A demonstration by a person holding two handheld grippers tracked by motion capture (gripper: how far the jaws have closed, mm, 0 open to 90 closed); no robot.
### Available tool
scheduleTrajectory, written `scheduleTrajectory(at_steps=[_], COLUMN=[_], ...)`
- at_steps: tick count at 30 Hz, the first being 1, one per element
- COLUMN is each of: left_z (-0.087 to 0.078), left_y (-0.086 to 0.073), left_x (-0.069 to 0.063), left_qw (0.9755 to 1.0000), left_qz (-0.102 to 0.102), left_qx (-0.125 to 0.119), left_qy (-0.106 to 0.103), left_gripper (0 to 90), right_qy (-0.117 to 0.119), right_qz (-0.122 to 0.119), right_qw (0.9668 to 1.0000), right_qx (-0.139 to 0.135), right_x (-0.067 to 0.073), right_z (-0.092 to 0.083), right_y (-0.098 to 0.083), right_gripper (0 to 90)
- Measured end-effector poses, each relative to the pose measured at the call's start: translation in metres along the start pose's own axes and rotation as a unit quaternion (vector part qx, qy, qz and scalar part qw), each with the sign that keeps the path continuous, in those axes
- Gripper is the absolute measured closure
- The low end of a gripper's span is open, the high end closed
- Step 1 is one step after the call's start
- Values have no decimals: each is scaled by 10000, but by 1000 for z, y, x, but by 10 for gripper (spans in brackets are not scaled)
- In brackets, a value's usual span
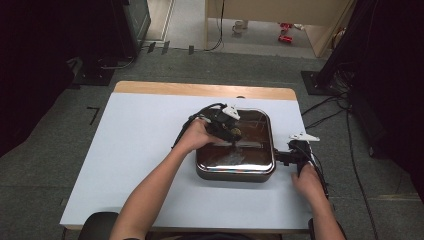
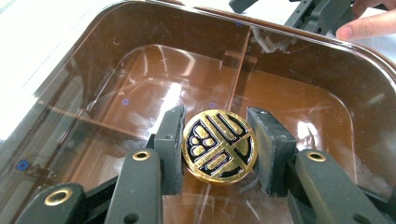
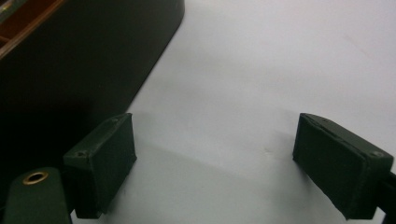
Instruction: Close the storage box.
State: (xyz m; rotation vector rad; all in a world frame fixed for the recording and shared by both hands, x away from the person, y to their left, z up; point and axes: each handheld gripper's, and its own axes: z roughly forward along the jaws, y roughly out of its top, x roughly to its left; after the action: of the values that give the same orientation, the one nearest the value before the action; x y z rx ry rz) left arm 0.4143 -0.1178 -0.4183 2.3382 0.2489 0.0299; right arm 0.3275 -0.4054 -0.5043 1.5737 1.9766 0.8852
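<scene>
We have the round gold-and-black knob [image 2: 219,146] squarely between our left gripper's [image 2: 219,148] pads [image 2: 170,142], which are clamped on its two sides; it sits on the clear brown lid [image 2: 140,88] directly beneath that gripper, at the middle of the box [image 1: 235,172]. Being round, the knob offers no long axis to line up with, so the way off looks to be straight up toward the gripper. Our right gripper [image 3: 215,158] rests on the white table [image 3: 280,56] with its jaws apart and nothing between them, the box's dark wall [image 3: 84,60] just beside its left pad [image 3: 109,158]. Our left gripper is plainly the nearer one.
</scene>
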Motion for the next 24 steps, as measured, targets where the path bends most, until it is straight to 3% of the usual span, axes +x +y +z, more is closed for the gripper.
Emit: scheduleTrajectory(at_steps=[5,13,20,24], left_z=[3,5,2,-1], left_y=[2,0,-3,-4], left_x=[-2,-1,7,7], left_qw=[10000,9998,9977,9975], left_qz=[49,-125,-614,-668], left_qx=[54,56,-39,-15], left_qy=[-37,-112,-294,-247], left_gripper=[598,594,525,469], right_qy=[-1,-1,0,-1], right_qz=[-2,1,0,7], right_qw=[10000,10000,10000,10000], right_qx=[0,0,2,-1], right_x=[0,0,0,0], right_z=[0,0,0,0], right_y=[0,0,0,0], right_gripper=[127,126,126,126])
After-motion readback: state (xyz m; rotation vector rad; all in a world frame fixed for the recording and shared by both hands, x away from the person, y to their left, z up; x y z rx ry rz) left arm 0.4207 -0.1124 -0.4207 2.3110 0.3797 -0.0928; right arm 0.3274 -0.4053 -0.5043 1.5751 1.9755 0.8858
